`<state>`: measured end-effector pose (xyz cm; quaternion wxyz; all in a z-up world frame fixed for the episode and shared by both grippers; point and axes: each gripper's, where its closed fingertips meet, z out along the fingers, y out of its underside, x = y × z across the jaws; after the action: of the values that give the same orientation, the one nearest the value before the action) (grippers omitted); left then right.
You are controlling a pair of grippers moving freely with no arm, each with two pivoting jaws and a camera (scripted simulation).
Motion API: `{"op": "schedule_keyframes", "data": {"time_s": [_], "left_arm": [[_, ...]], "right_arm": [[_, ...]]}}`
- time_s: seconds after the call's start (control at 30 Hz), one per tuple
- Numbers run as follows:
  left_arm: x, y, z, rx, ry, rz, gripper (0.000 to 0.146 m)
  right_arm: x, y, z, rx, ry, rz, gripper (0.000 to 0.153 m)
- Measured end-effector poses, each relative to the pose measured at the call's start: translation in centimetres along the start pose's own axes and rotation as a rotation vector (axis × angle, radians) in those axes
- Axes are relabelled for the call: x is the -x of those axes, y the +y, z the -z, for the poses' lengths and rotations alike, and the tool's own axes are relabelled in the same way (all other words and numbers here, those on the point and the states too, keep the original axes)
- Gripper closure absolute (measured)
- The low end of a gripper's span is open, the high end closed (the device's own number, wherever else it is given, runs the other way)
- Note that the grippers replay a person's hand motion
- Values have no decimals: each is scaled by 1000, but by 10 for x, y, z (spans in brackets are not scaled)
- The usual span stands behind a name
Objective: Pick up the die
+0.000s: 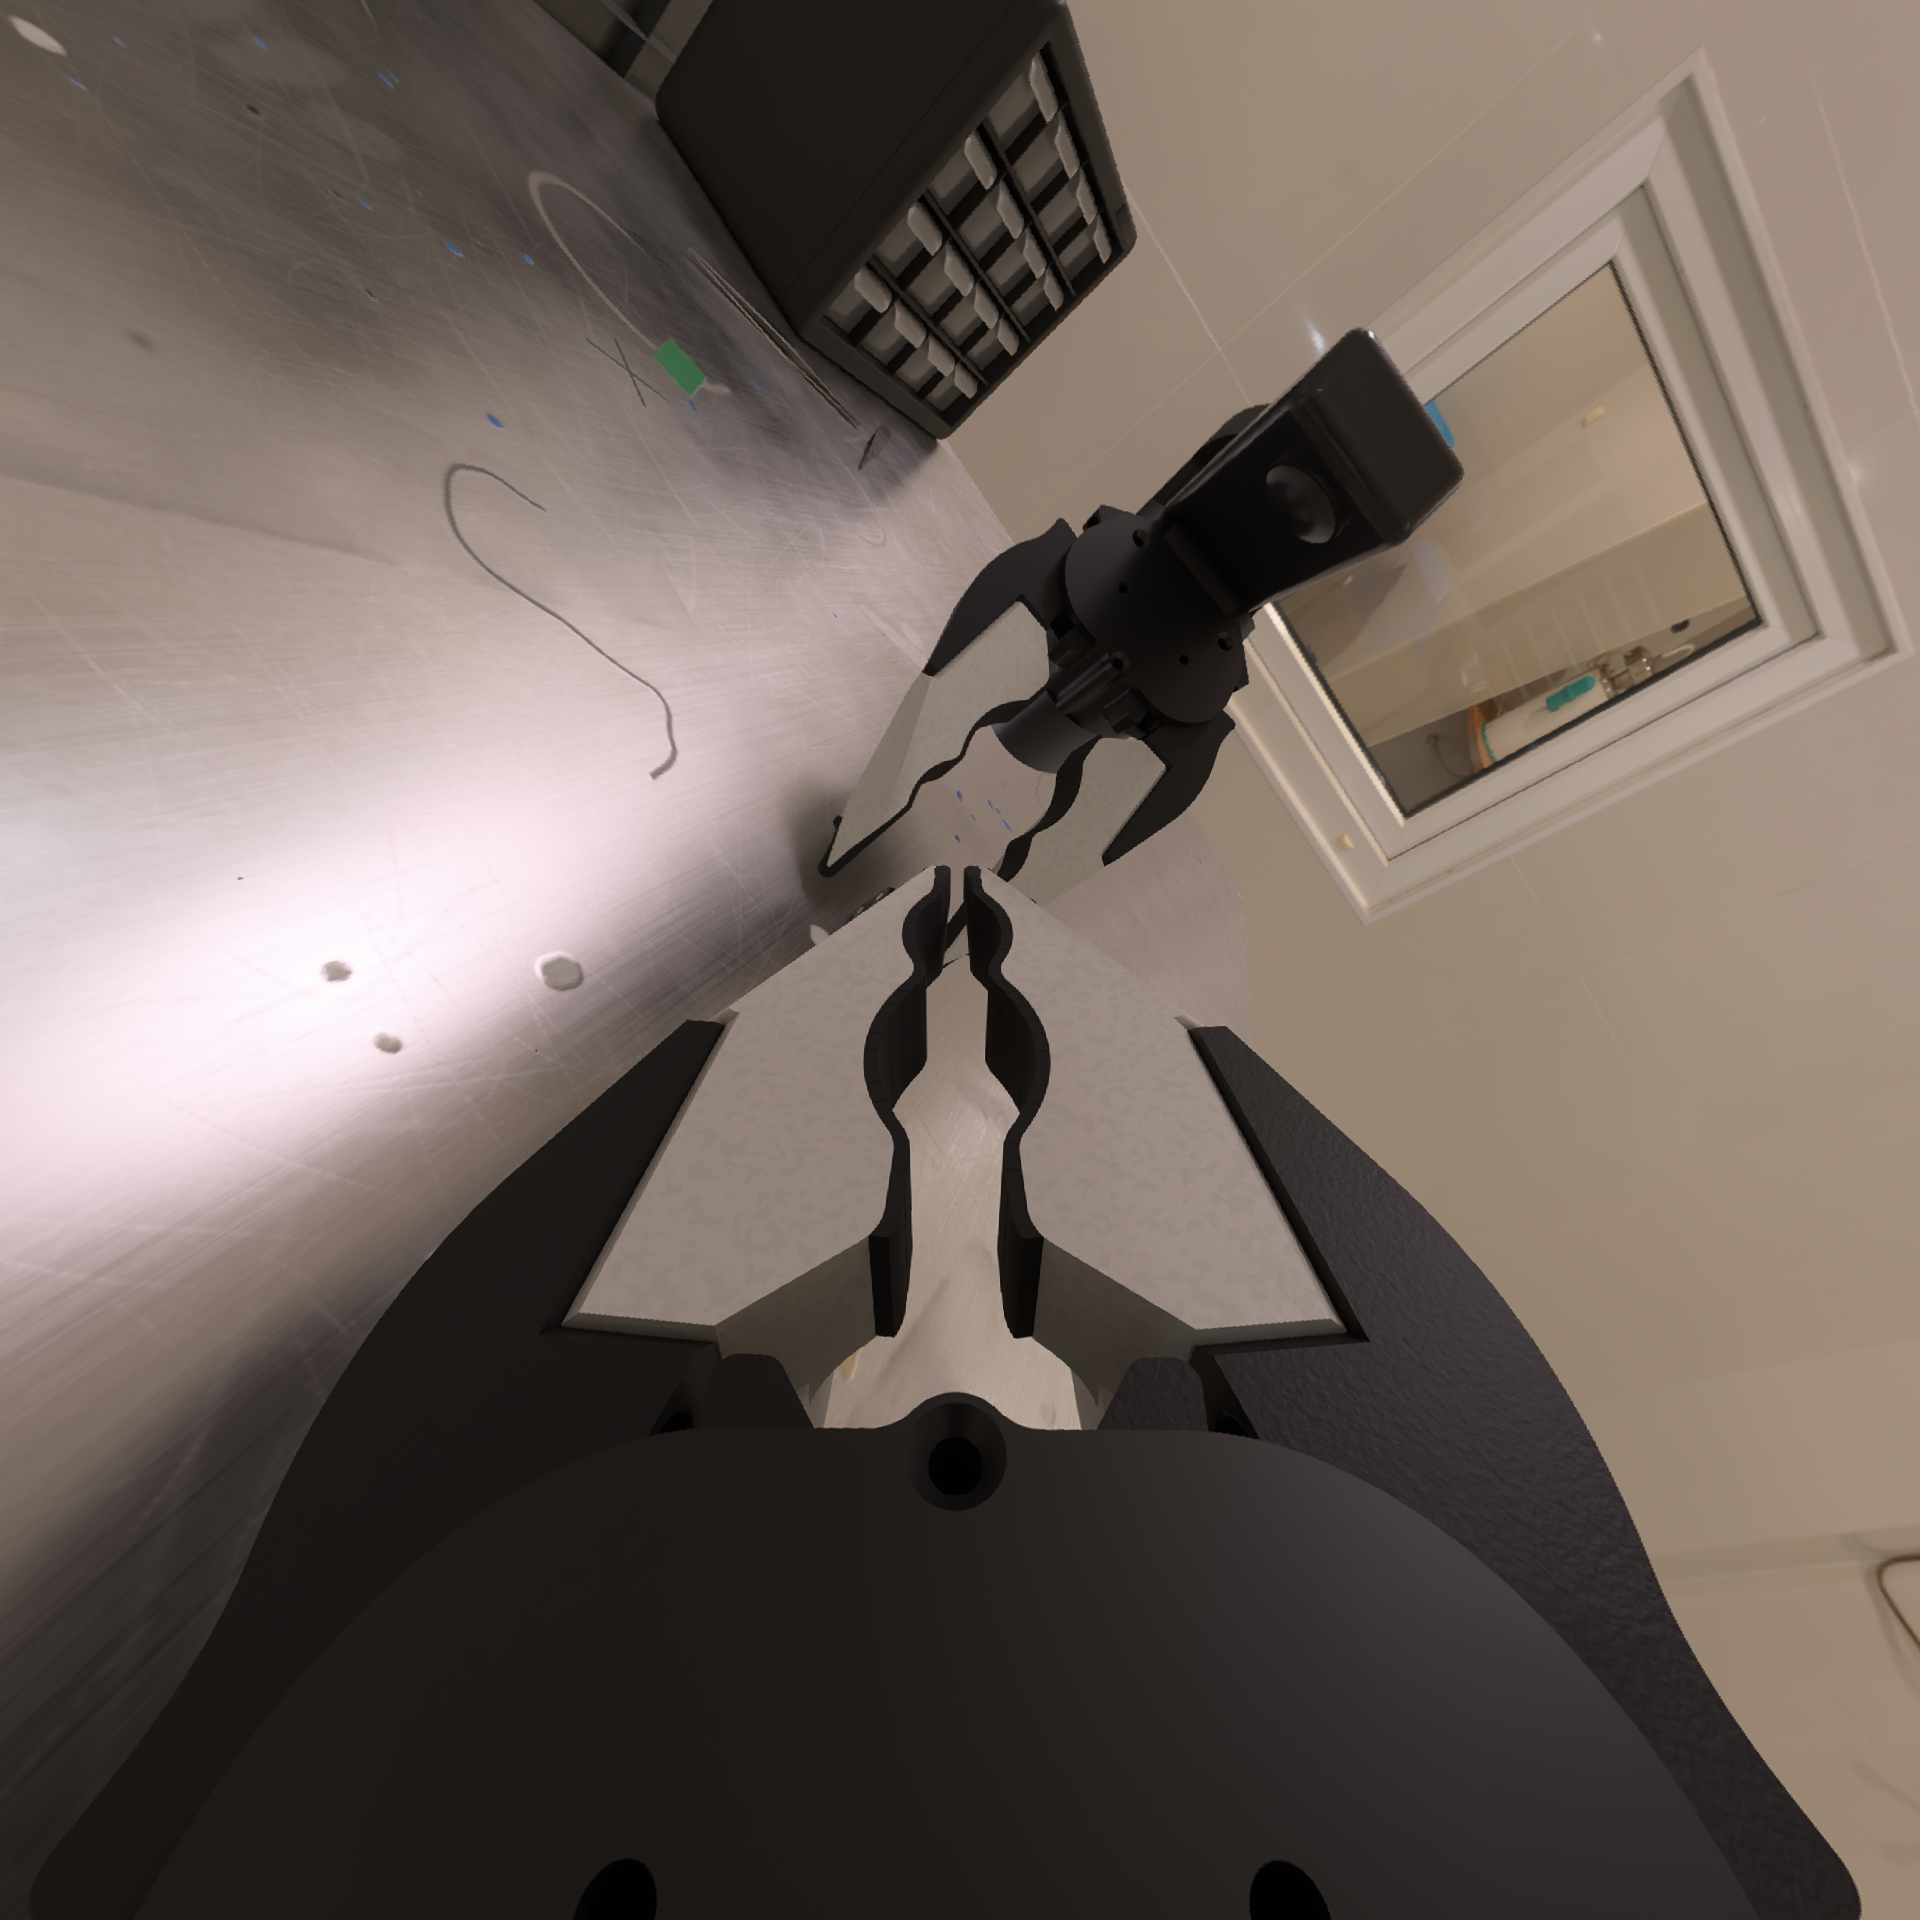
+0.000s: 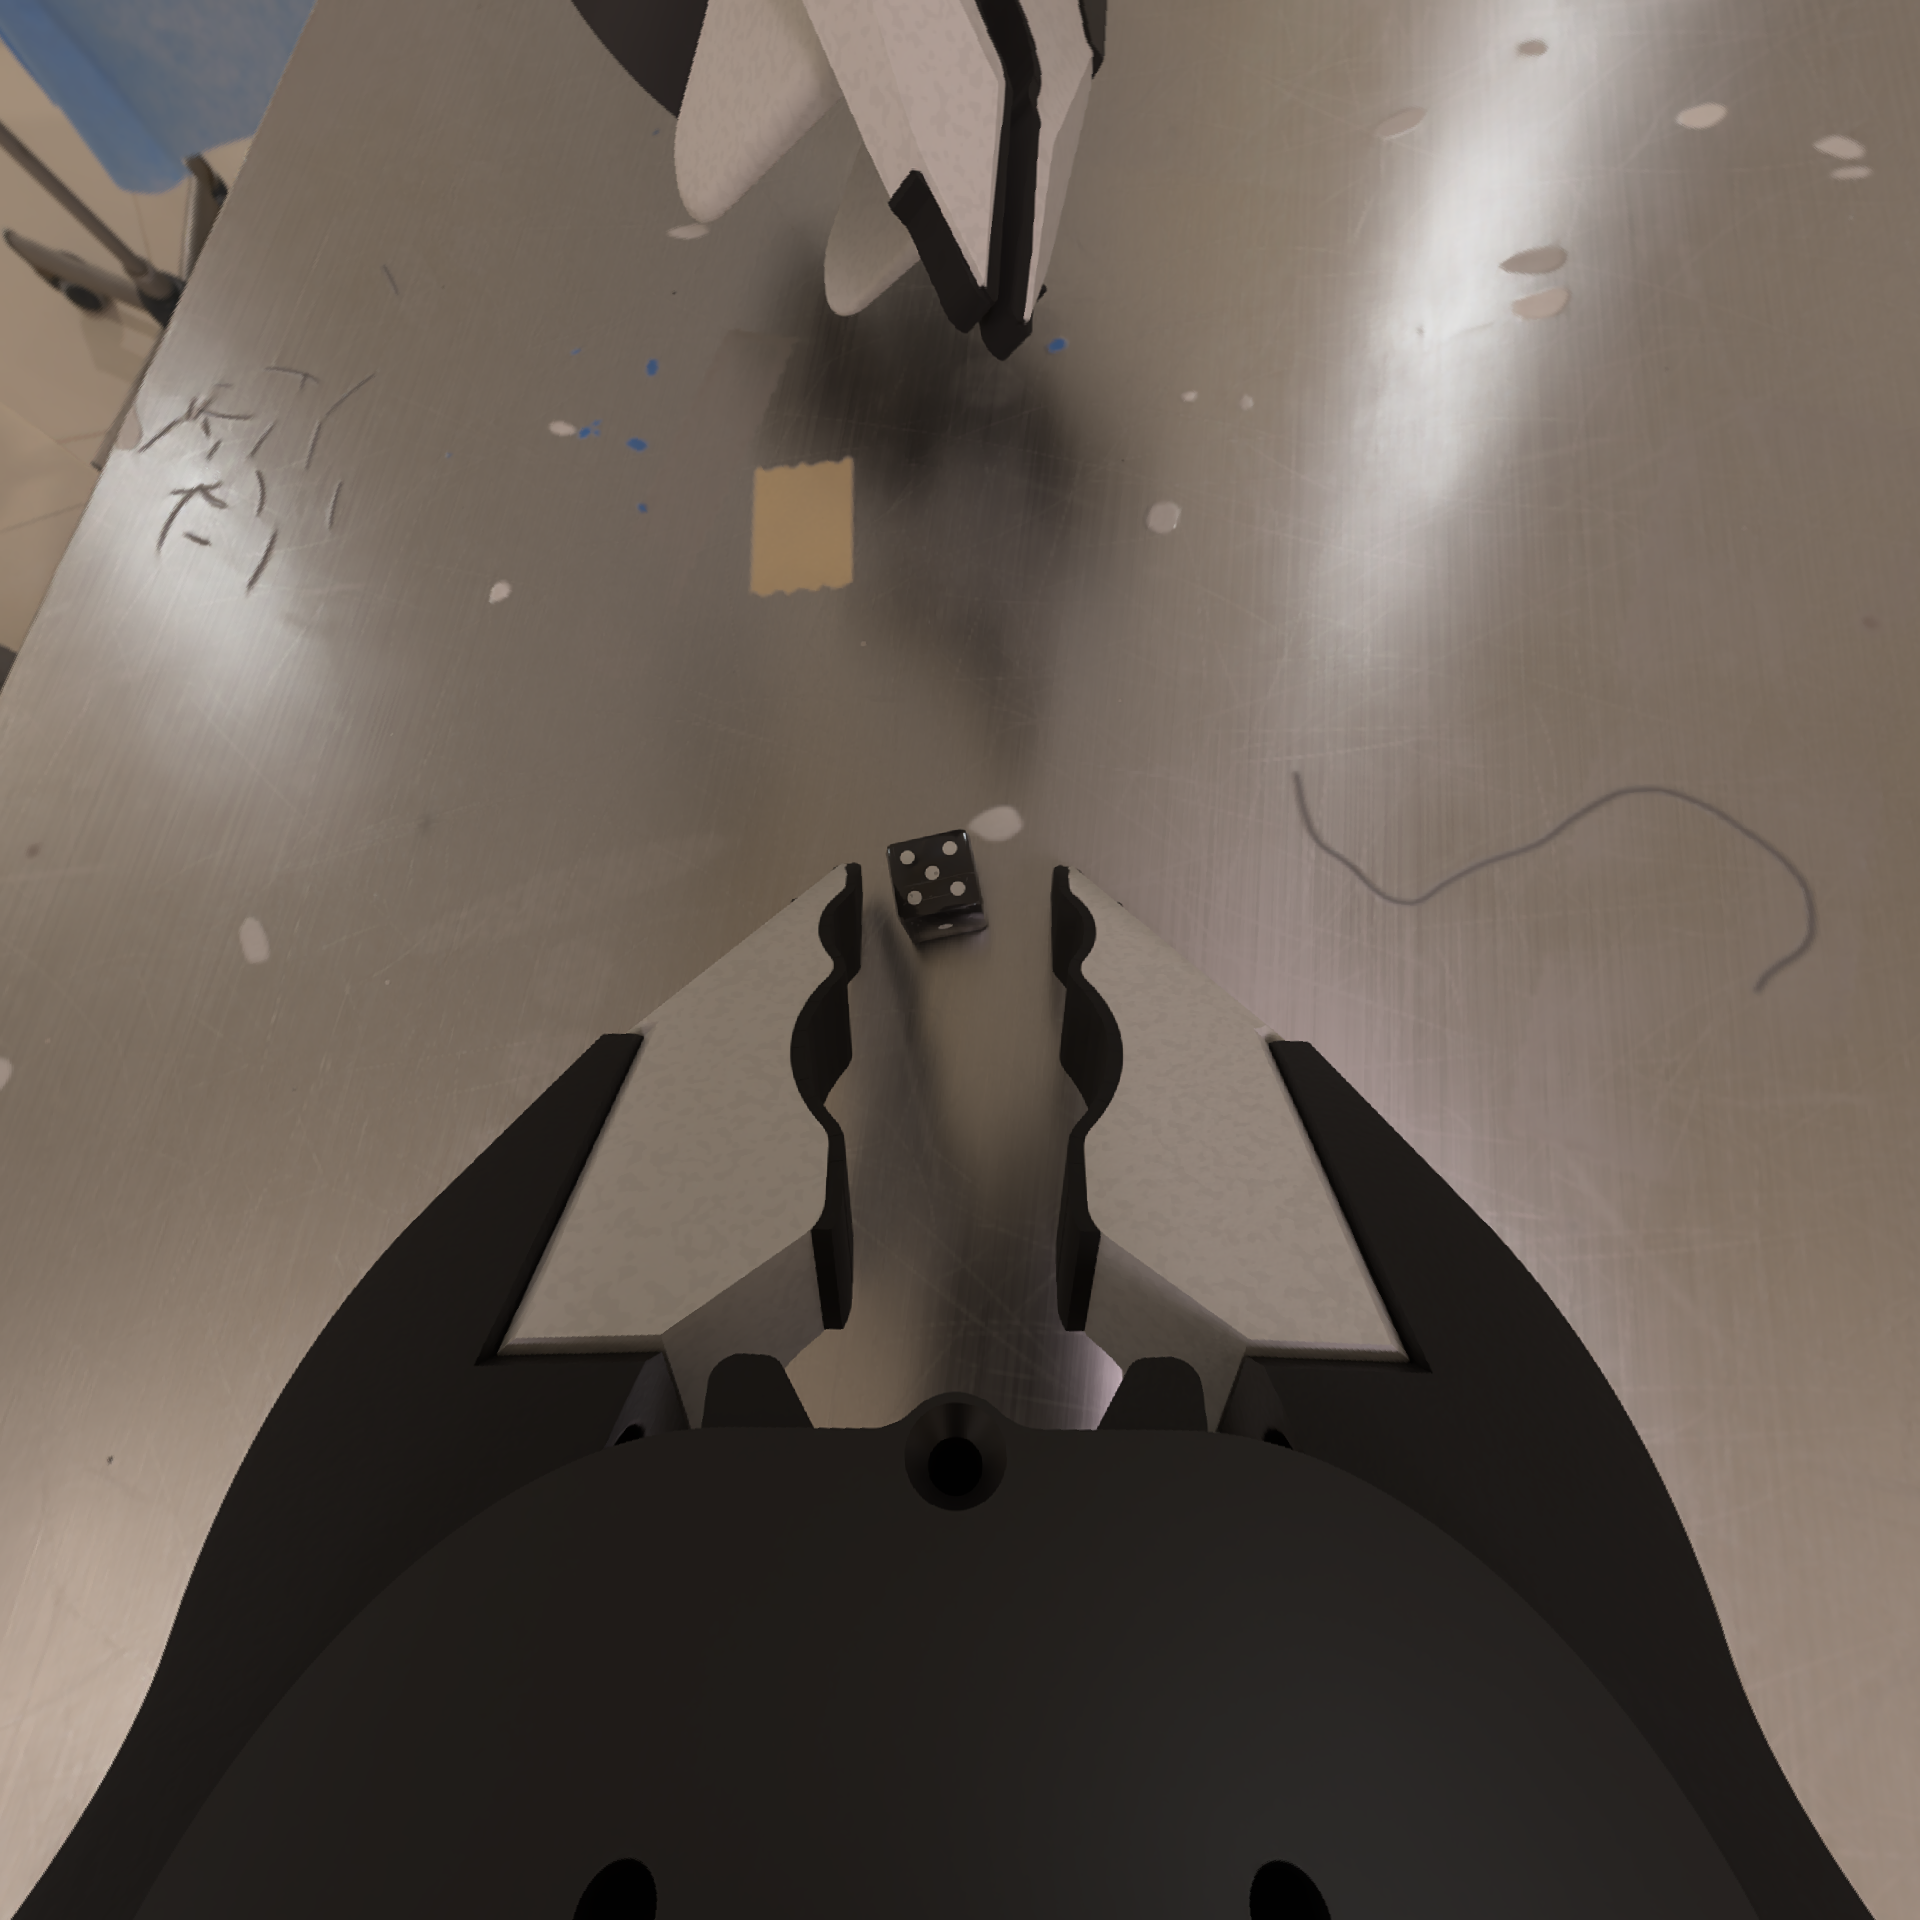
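Observation:
A small black die [image 2: 938, 886] with white pips sits on the scratched metal table [image 2: 416, 831]. In the right wrist view my right gripper [image 2: 956, 883] is open, and the die lies between its fingertips, nearer the left one, touching neither. My left gripper [image 1: 957, 881] is shut and empty, held above the table. It also shows in the right wrist view [image 2: 992, 322], at the top, beyond the die. My right gripper shows in the left wrist view [image 1: 925, 842], open, just past my left fingertips. The die is hidden in the left wrist view.
A black drawer cabinet [image 1: 935, 208] stands at the table's far edge. A green tag [image 1: 677, 366], a tan tape patch [image 2: 801, 528] and thin dark curled wire marks [image 2: 1558, 842] lie on the table. A window [image 1: 1538, 561] is in the wall.

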<state>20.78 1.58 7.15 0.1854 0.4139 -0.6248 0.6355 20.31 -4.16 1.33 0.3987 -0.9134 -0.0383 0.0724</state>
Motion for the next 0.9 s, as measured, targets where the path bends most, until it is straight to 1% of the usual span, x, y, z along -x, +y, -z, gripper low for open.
{"op": "schedule_keyframes", "data": {"time_s": [0.13, 0.27, 0.37, 0.47, 0.63, 0.7, 0.83, 0.9], "left_arm": [[3, 0, 1, 1, 13, 20, 144], [2, 0, 2, -5, 28, 32, 144], [2, 0, 2, -5, 29, 33, 144], [2, 0, 2, -3, 25, 30, 144], [3, 2, 1, 10, 16, 19, 144], [2, 4, 0, 22, 10, 11, 144], [-5, 11, -3, 57, 46, 16, 144], [-9, 16, -6, 84, 72, 36, 144]], "right_arm": [[1, 2, 0, -32, 34, -32, 122], [0, 1, -2, -26, 104, 11, 126], [2, 0, -5, -24, 112, 20, 128], [1, -1, -6, -22, 120, 28, 134], [2, -1, -6, -20, 157, 40, 134], [3, -2, -5, -25, 195, 65, 134], [11, -22, 4, -158, 291, 98, 134], [15, -27, 12, -195, 351, 125, 134]]}}
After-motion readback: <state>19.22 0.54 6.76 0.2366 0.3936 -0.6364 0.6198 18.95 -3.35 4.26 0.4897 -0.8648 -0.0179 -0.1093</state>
